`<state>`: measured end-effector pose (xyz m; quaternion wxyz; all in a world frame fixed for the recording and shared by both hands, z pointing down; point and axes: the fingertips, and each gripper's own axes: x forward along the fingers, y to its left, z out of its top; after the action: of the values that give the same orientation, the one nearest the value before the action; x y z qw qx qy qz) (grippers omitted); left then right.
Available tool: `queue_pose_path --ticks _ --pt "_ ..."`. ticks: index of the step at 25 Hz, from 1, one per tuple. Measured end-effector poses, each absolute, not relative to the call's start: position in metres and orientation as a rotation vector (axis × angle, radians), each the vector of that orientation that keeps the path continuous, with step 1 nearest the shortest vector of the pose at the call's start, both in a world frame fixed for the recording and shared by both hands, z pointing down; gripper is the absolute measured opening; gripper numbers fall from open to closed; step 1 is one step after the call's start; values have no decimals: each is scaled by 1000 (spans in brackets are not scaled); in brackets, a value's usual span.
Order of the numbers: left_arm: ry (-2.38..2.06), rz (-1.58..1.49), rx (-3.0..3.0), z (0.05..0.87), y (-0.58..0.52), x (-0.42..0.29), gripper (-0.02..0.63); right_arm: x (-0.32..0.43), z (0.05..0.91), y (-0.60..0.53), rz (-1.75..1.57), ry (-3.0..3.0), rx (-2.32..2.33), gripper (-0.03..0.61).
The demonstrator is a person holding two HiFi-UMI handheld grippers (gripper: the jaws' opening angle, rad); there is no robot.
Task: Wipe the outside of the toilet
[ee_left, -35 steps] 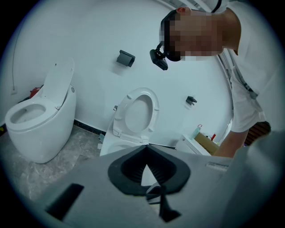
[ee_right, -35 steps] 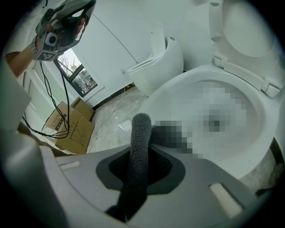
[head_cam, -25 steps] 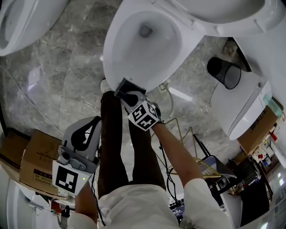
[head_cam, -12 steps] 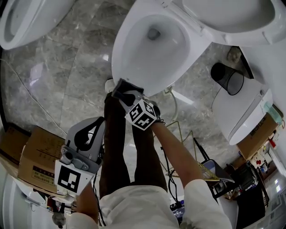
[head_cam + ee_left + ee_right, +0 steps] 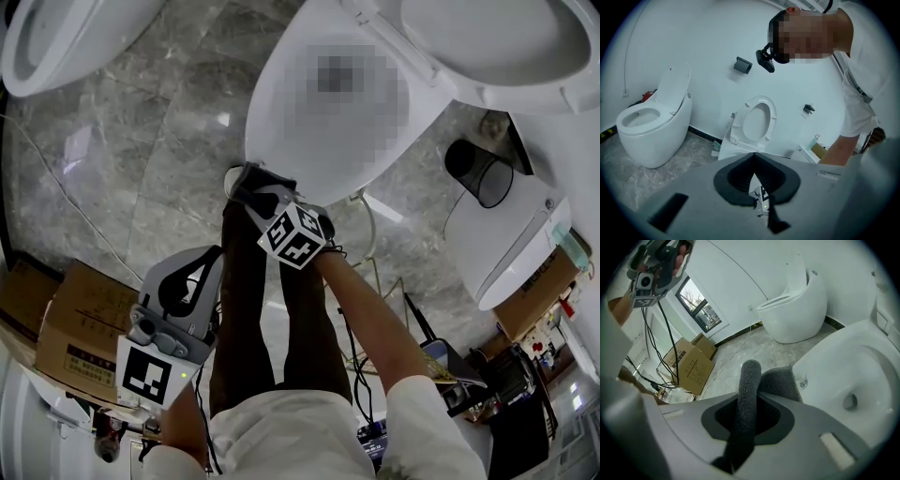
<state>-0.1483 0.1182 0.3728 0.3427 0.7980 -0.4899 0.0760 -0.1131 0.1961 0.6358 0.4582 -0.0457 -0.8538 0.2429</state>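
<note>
You are pressing the grey cloth (image 5: pixel 749 394), clamped tight in your right gripper (image 5: pixel 251 185), against the toilet's (image 5: pixel 270 141) front outer rim; your left gripper (image 5: pixel 190 274) is hanging closed, empty.

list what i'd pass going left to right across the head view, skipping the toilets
cardboard box → left gripper → right gripper, jaws shut on the grey cloth → black bin
</note>
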Motion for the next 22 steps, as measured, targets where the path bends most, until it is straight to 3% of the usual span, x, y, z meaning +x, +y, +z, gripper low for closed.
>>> queue_pose_path --ticks 22 --pt "-1292 193 2039 381 113 -164 -2 -150 635 148 517 -2128 -177 60"
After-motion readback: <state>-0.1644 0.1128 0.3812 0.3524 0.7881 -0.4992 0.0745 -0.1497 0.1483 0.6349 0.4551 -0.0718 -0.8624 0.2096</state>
